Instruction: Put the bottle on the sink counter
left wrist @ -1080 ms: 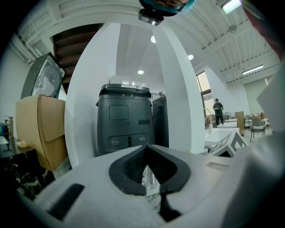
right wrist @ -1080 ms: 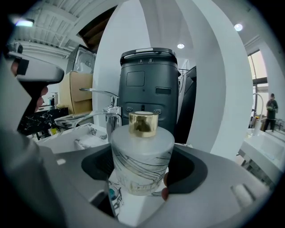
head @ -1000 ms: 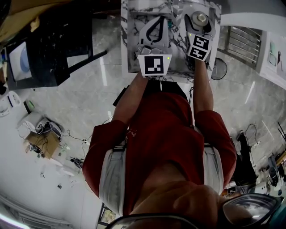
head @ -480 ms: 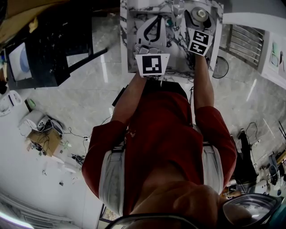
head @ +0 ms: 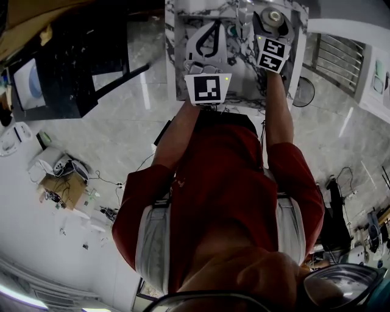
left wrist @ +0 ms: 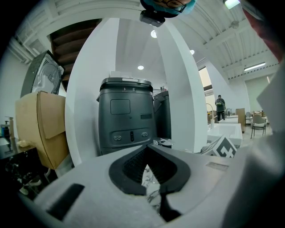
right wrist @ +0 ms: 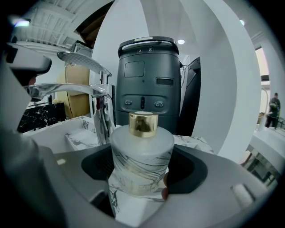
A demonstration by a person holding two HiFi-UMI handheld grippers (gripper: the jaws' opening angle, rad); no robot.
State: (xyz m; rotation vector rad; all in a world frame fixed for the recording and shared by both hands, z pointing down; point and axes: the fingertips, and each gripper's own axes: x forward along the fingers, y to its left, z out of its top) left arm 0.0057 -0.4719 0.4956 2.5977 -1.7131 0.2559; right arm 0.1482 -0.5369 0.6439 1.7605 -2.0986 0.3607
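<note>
A frosted glass bottle [right wrist: 141,153] with a gold cap stands upright between the jaws of my right gripper [right wrist: 143,174], whose pads press on its sides. In the head view the bottle [head: 272,16] and right gripper [head: 270,25] are over the far right part of the marble sink counter [head: 244,70]. My left gripper [head: 214,27] hovers over the counter's middle, its jaws shut into a closed loop with nothing inside. In the left gripper view, marble shows through the loop of that gripper [left wrist: 148,150].
A chrome faucet [right wrist: 75,89] rises just left of the bottle, above the marble counter [right wrist: 80,136]. A dark grey machine [right wrist: 149,84] stands behind the counter, between white arches. A black stand [head: 79,67] sits on the floor to the left.
The right gripper has carried the bottle slightly farther over the counter. The left gripper has hardly moved.
</note>
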